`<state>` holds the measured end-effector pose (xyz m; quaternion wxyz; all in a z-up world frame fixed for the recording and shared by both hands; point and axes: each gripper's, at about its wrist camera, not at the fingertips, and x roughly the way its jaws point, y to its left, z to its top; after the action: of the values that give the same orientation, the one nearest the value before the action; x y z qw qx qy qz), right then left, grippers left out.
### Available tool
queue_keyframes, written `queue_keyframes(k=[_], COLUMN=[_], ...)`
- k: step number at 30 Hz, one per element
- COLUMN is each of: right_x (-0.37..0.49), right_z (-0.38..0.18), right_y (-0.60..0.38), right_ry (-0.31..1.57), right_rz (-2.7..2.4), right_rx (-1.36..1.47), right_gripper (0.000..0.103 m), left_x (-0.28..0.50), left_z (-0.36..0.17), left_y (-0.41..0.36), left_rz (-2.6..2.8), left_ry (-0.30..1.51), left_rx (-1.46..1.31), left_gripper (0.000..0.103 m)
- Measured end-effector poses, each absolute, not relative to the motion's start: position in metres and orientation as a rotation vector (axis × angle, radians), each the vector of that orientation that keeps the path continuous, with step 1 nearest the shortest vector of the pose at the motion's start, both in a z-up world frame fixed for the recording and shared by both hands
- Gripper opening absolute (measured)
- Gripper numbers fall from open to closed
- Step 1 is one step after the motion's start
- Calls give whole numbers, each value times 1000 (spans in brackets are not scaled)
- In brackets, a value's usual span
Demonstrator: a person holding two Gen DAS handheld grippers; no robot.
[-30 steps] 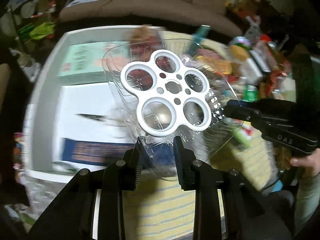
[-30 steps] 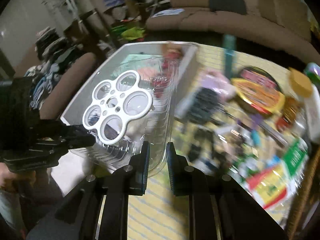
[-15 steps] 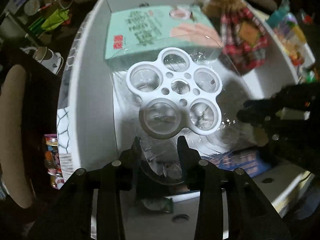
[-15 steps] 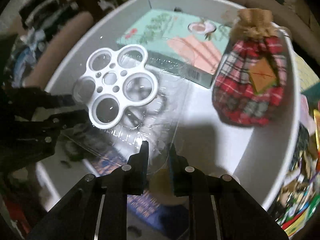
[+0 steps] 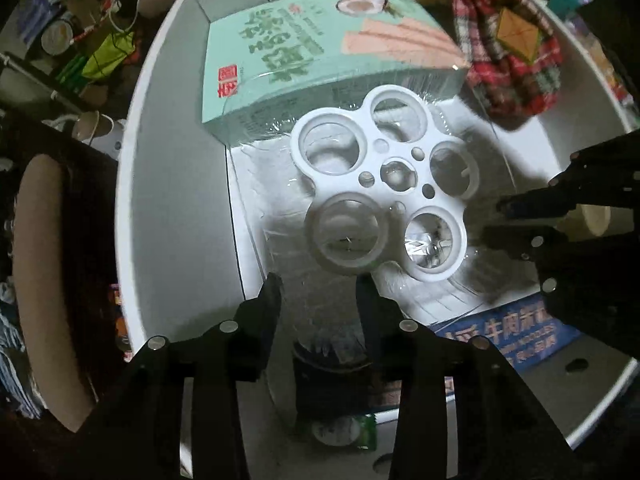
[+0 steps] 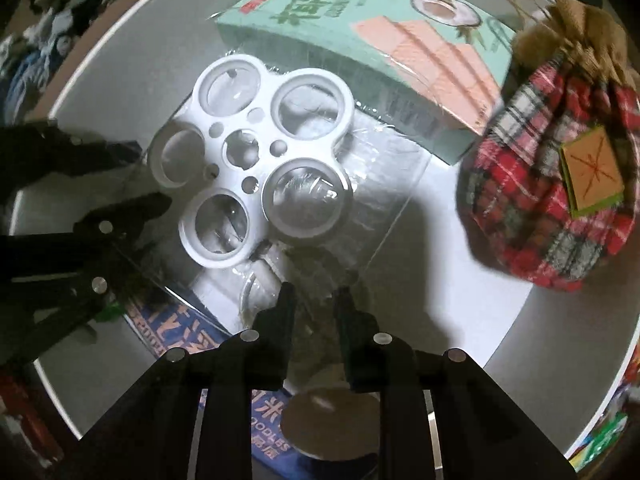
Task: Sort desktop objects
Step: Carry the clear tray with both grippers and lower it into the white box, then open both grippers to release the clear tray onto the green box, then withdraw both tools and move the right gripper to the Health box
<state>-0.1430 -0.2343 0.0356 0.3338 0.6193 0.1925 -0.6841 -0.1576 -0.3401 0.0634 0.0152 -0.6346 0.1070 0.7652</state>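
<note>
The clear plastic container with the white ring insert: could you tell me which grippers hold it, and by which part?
Both hold it. The left gripper and the right gripper each pinch the near rim of the clear plastic container, over the white bin.

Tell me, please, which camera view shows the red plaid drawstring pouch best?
The right wrist view: the plaid pouch fills its right side, showing the burlap top and the tan patch, beside the green wafer box. The left wrist view shows it only smaller at the upper right, partly blurred and more distorted.

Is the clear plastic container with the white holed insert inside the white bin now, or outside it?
Inside: the clear plastic container sits within the white bin walls, beside the mint box.
</note>
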Motion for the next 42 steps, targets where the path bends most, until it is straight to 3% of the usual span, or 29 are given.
queue_keyframes(k=[7,12,16,20,24,31,33,37,39,42], right_x=[-158,-196,-224,-251,-259,-255,-245,-214,-194,-162], right_z=[86,103,101,96,92,95,109,143,158,176], right_y=[-219,-222,-227,-232,-244,-235,-226,-203,-183,-150], right_ry=[392,336,264,216,249,139,93,111,114,107], right_rz=[-1822,-1879,-1915,-1932,-1935,-1979,-1976,-1971,-1968,-1962], right_rx=[1529,1518,1548,1558,1540,1518,1492,1412,1383,1342], right_gripper=[21,21,21,20,20,21,26,49,55,55], left_x=[-174,-232,-267,-286,-286,-246,-220,-166,-140,-108], left_z=[110,113,92,88,109,165,172,172,165,157], left_y=[-352,-355,-353,-355,-361,-389,-388,-369,-356,-338], left_rz=[2457,2474,2451,2499,2533,2627,2636,2623,2611,2602], left_ry=[268,233,307,384,308,98,67,27,30,16], left_rx=[-1906,-1933,-1998,-1983,-1908,-1711,-1671,-1633,-1634,-1637], left_gripper=[35,36,43,60,64,72,77,84,85,85])
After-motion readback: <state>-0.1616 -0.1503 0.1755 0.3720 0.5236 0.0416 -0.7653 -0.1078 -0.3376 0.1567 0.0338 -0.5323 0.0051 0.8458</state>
